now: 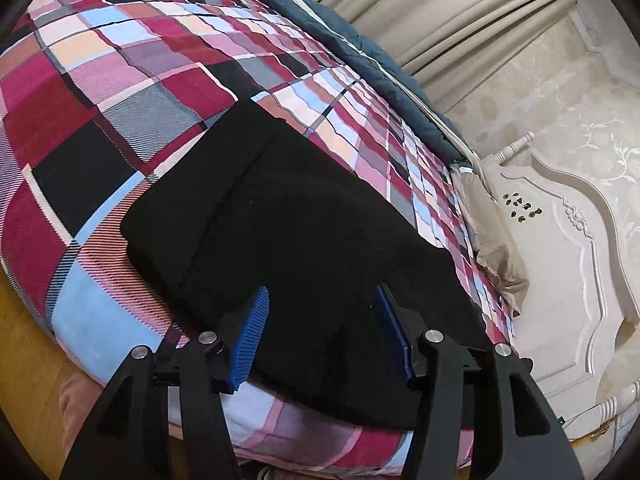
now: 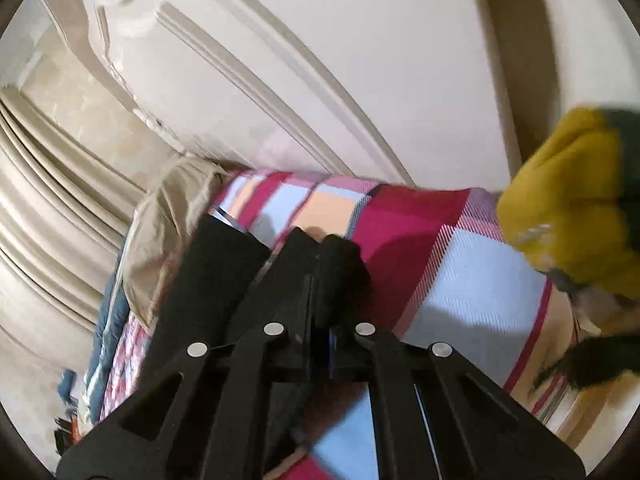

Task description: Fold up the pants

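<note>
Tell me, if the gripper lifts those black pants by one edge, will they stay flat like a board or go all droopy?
Probably droopy. The black pants lie as soft folded layers that follow the curve of the checked bedspread, so they look floppy. Lifted at one edge, the fold would likely fall open. They seem light, and the cloth looks matte, so unlikely to slip.

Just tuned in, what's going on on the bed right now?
A person with a gripper in each hand is folding black pants on a plaid bedspread. The pants lie in a flat, mostly folded rectangle. The left gripper is open just above their near edge, nothing between its pads. The right gripper is shut on a bunch of the black fabric.
</note>
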